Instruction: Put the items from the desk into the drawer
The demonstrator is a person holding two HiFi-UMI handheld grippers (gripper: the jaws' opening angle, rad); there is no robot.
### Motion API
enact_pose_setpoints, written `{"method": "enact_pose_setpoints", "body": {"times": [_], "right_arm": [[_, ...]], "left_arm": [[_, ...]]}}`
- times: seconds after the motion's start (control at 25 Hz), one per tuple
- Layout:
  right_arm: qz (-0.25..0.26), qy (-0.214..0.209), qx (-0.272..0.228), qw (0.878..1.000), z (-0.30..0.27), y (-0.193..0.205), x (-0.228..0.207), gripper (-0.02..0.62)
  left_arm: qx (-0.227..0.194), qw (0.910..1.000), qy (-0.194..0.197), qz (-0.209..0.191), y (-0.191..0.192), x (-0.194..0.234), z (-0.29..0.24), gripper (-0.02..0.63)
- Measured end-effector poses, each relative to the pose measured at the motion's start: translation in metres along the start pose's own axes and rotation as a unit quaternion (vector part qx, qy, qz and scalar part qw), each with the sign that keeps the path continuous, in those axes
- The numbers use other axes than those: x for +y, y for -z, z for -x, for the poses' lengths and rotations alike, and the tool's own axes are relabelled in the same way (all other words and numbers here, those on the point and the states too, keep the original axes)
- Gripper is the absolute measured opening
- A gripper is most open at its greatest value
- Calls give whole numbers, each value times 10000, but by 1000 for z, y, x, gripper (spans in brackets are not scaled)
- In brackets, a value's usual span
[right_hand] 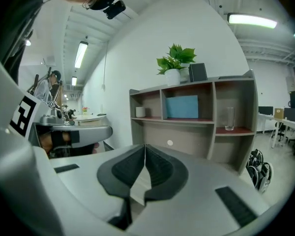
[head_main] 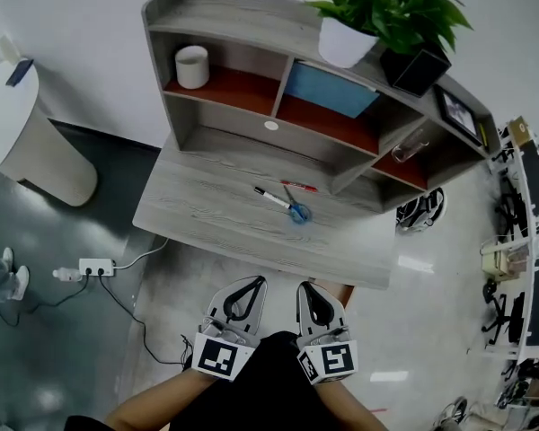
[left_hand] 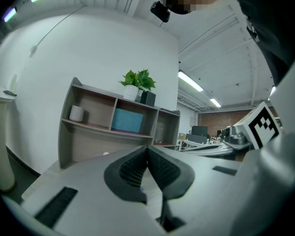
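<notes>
The worktop (head_main: 198, 218) has shelves (head_main: 251, 88) at its back. Short of its near edge, the left claw (head_main: 250, 284) and right claw (head_main: 308, 289) are both pressed together, empty. Mid-worktop lie scissors (head_main: 299, 212), a marker (head_main: 271, 197) just beside them, and a red pen (head_main: 299, 187) nearby.

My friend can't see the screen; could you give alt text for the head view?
Seen from above, a person holds the left gripper and right gripper, jaws closed and empty, before a grey desk. On it lie a white marker, a red pen and a small blue item.
</notes>
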State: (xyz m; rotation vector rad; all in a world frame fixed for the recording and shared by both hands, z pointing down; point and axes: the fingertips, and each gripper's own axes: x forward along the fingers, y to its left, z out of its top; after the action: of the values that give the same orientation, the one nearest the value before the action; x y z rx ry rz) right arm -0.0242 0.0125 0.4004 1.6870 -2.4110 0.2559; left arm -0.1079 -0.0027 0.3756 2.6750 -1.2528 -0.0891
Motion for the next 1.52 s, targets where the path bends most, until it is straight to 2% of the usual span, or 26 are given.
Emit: {"method": "enact_pose_setpoints", "body": {"times": [0.12, 0.28, 0.68, 0.96, 1.2, 1.36, 1.52], "right_arm": [[29, 149, 63, 9999, -13, 2, -11, 18], [15, 185, 394, 9991, -38, 16, -35, 18], [309, -10, 1175, 9926, -124, 64, -103, 20], [446, -293, 1832, 9816, -183, 110, -145, 20], [659, -692, 2458, 9646, -228, 153, -156, 47], [1093, -1196, 2943, 9419, -259, 187, -147, 104], [1428, -1478, 3346, 9197, -286, 214, -143, 114]], "left_arm": [[29, 9999, -111, 126, 0, 12, -3, 12], [201, 9995, -221, 110, 7, 26, -13, 12], [317, 9990, -318, 77, 15, 56, -57, 12], [446, 9976, -518, 117, 16, 75, -93, 12], [669, 9953, -685, 151, 27, 89, -110, 12], [831, 9924, -852, 298, 36, 99, -116, 12], [730, 9903, -1059, 535, 31, 105, -124, 12]]}}
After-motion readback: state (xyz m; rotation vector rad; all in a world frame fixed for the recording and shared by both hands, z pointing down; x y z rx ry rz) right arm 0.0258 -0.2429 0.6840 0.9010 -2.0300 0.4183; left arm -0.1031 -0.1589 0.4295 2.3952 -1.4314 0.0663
